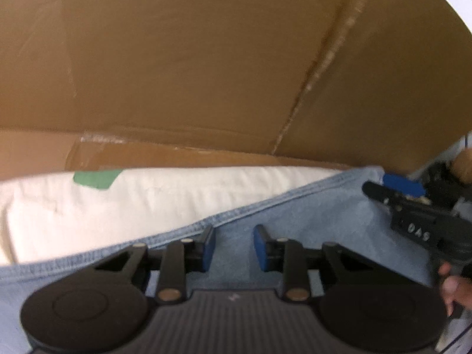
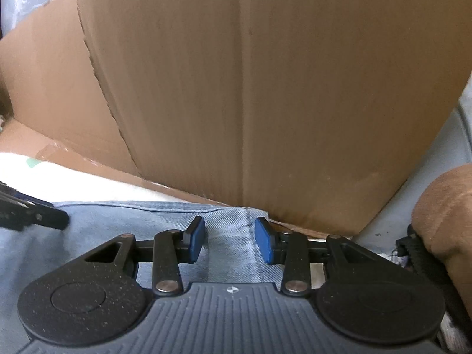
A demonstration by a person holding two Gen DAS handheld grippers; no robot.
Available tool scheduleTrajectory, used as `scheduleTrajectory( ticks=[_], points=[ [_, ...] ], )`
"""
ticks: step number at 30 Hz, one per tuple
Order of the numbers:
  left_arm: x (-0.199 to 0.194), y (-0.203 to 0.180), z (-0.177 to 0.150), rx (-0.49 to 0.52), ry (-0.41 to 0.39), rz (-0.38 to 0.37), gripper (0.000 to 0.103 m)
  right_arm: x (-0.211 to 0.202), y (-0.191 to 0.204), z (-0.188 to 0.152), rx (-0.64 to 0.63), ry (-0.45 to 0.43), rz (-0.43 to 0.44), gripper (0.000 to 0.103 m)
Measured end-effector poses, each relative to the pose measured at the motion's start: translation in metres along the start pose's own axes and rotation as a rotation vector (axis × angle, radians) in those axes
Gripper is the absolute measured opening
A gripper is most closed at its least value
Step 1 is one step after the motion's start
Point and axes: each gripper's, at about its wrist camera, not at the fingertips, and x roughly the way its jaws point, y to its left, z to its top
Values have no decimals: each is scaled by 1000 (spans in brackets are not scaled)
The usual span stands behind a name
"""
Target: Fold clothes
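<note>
Left wrist view looks low across a pale blue denim garment (image 1: 309,221) spread on a cream-white cloth surface (image 1: 147,200). The left gripper (image 1: 233,247) hovers over the denim with its 2 blue-padded fingers parted by a clear gap, and nothing sits between them; blue fabric shows through the gap. The garment's stitched hem (image 1: 206,224) runs diagonally from lower left to upper right, just ahead of the left finger. A patch of green tape (image 1: 96,178) sits on the cream surface near its far edge. Behind everything stands a brown cardboard wall (image 1: 191,59) with a taped crease. At the right edge the right gripper (image 1: 395,190) shows from the side over the far corner of the denim, and a hand (image 1: 454,289) grips its handle; from this angle I cannot tell how wide it stands.

From the right wrist view, that right gripper (image 2: 230,240) is also spread apart and empty, its 2 blue pads (image 2: 265,243) poised above the denim (image 2: 132,236) near a vertical seam (image 2: 250,236) and the cloth's far edge. A tall cardboard panel (image 2: 295,88) rises right behind that edge, touching or nearly touching the surface. The tip of the left gripper (image 2: 44,219) reaches in from the left, low over the fabric. A brown rounded shape (image 2: 445,215) at the right is too blurred to identify.
</note>
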Motion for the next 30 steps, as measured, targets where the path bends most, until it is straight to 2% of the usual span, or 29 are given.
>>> scheduleTrajectory(
  ticks=[3, 6, 12, 17, 21, 30],
  points=[
    [-7, 4, -3, 5, -4, -26, 31, -8, 7, 1, 9, -16, 29, 44],
    [-21, 17, -6, -4, -4, -21, 33, -14, 13, 1, 31, -15, 55, 45],
    [-57, 58, -13, -3, -5, -2, 45, -27, 21, -4, 80, -14, 100, 45],
    [-98, 110, -29, -12, 10, 69, 50, -36, 33, -4, 98, -5, 161, 45],
    [-139, 153, -48, -79, 25, 134, 53, -46, 38, -7, 76, 8, 180, 45],
    [-216, 219, -93, -62, 61, 232, 59, -77, 52, -4, 48, 21, 223, 46]
  ],
)
